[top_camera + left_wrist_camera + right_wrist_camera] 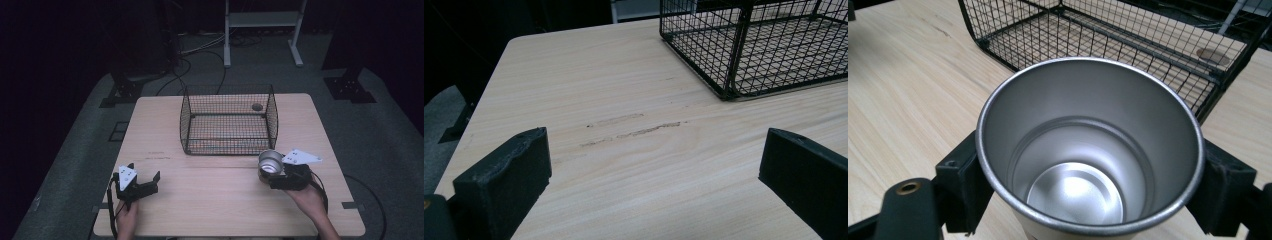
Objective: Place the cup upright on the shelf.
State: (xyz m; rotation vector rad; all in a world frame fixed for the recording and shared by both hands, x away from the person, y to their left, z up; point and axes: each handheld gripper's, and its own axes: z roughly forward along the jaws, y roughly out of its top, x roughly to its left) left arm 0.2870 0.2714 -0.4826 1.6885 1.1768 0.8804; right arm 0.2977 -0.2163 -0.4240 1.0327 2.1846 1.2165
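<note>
the right gripper clamps a metal cup upright near the wire basket, likely its destination; the left gripper waits spread, empty

High view looks down from the near side; both gripper views sit low, sharing the wire basket.

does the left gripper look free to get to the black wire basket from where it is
Probably yes: the left gripper is open and holds nothing, and bare wooden table lies between it and the black wire basket.
</note>
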